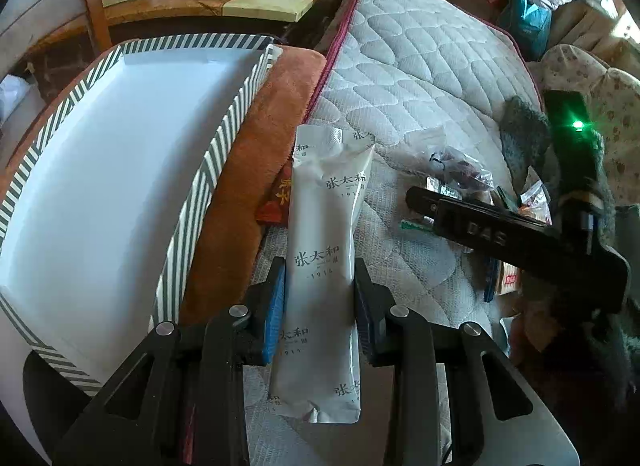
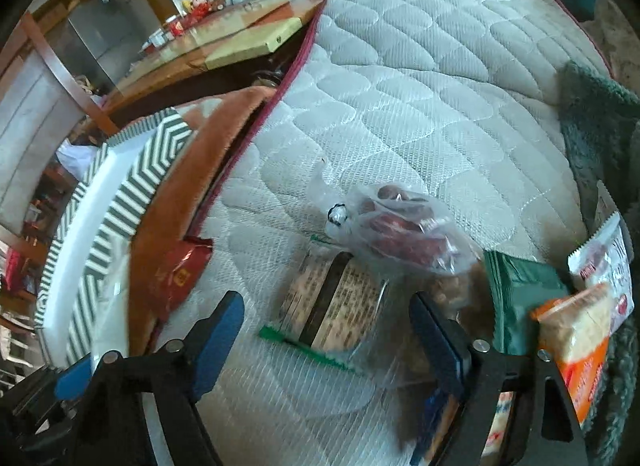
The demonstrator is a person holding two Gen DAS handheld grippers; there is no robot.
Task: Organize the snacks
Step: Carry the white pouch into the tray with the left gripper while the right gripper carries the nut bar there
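Left wrist view: the left gripper (image 1: 320, 298) is clamped on a long white pouch (image 1: 326, 250), both pads squeezing its middle, the far end standing well past the fingers. The striped box (image 1: 208, 153) sits to the left on a brown blanket (image 1: 256, 169), its white floor bare. Danger here, I'd say: the pouch is slick and held at one narrow band, so a quick swing toward the box could let it pivot or slide out, or catch the box's wall. The right gripper (image 1: 420, 197) reaches in from the right, near enough to clip the pouch.

Right wrist view: the right gripper (image 2: 328, 330) has its jaws apart, pads touching nothing, with a clear bag (image 2: 400, 234) and a printed packet (image 2: 336, 306) lying between them on the mattress (image 2: 400, 85). The picture is blurred. The risk as I read it: closing now could pinch loose plastic, or drag both items together.
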